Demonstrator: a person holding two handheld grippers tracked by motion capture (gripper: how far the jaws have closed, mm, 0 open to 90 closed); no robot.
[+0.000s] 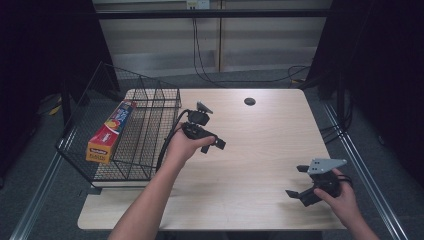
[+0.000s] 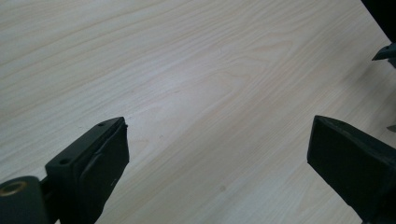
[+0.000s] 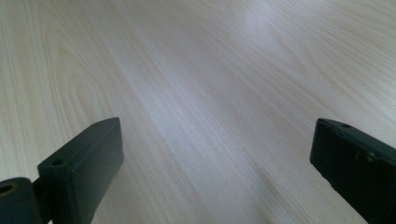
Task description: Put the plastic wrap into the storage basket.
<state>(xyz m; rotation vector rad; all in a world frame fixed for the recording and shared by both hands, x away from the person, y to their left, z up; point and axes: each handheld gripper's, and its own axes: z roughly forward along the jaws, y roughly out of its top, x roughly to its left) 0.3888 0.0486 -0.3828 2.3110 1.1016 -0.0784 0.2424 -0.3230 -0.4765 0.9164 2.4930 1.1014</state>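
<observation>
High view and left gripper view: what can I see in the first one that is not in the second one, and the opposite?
The high view alone has the wire basket at the table's left edge, the long orange box leaning in it, the dark round hole in the tabletop, and both hands with forearms. The left gripper view alone gives a close look along the left gripper, its jaws wide apart with nothing between them. Both show the pale wood table and part of the right gripper.
</observation>
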